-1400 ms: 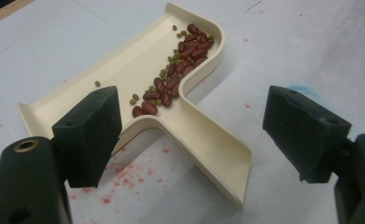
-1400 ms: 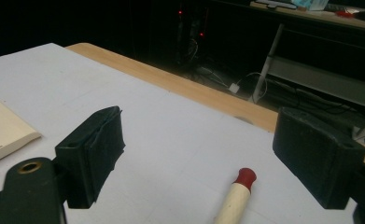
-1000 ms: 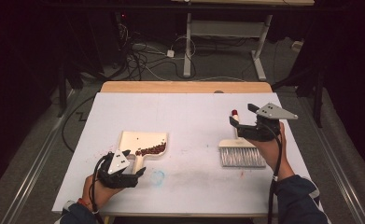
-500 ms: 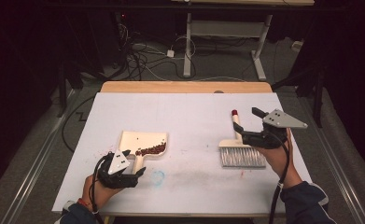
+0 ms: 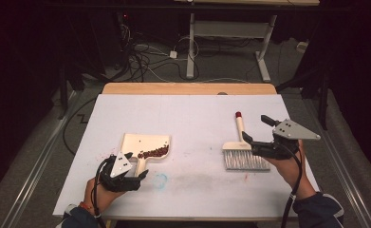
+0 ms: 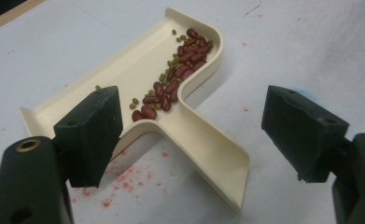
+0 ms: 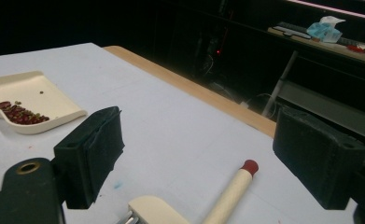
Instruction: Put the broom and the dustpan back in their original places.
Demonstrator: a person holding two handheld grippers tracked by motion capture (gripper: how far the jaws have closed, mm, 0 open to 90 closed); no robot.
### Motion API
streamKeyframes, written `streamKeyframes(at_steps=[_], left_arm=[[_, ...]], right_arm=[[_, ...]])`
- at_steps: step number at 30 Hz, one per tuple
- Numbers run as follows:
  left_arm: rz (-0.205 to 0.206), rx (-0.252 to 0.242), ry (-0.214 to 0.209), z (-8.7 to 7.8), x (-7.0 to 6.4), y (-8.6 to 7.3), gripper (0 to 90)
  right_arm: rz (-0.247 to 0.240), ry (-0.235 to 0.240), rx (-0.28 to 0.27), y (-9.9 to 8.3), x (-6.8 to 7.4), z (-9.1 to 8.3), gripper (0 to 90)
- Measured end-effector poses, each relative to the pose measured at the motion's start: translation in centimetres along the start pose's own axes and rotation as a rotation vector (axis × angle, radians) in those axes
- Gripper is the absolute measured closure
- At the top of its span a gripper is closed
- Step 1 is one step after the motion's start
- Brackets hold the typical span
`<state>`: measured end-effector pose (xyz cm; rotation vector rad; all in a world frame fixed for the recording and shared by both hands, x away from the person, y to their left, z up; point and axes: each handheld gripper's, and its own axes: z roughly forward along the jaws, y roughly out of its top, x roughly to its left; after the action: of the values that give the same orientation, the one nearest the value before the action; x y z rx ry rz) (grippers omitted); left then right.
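A cream dustpan (image 5: 140,142) lies on the left of the white table, with red and small green beans (image 5: 153,152) heaped at its near wall. My left gripper (image 5: 132,170) is open, its jaws standing on either side of the pan's handle (image 6: 208,158) without touching it; the beans (image 6: 180,74) lie just ahead of my left gripper (image 6: 192,112). On the right lies a hand brush (image 5: 242,152) with a cream, red-tipped handle (image 7: 229,193). My right gripper (image 5: 255,129) hangs open just right of the brush. Nothing is between the jaws of my right gripper (image 7: 203,140).
Red specks and a faint blue smudge (image 5: 160,179) mark the white sheet near the pan. A wooden table edge (image 5: 188,88) runs along the far side. Beyond it are cables and desk legs on a dark floor. The dustpan (image 7: 35,93) is far left in the right gripper view.
My right gripper has drifted right and slightly toward the person, away from the brush handle. The brush, the dustpan and my left gripper have stayed put.
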<state>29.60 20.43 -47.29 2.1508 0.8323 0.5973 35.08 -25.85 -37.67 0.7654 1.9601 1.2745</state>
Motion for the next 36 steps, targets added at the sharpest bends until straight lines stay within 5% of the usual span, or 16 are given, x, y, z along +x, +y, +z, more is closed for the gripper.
streamKeyframes(at_steps=[36], left_arm=[[0.042,0.000,0.022,0.2,-0.5,0.2,19.5]], right_arm=[[-0.095,-0.009,-0.033,-5.1,1.7,-3.5,16.9]])
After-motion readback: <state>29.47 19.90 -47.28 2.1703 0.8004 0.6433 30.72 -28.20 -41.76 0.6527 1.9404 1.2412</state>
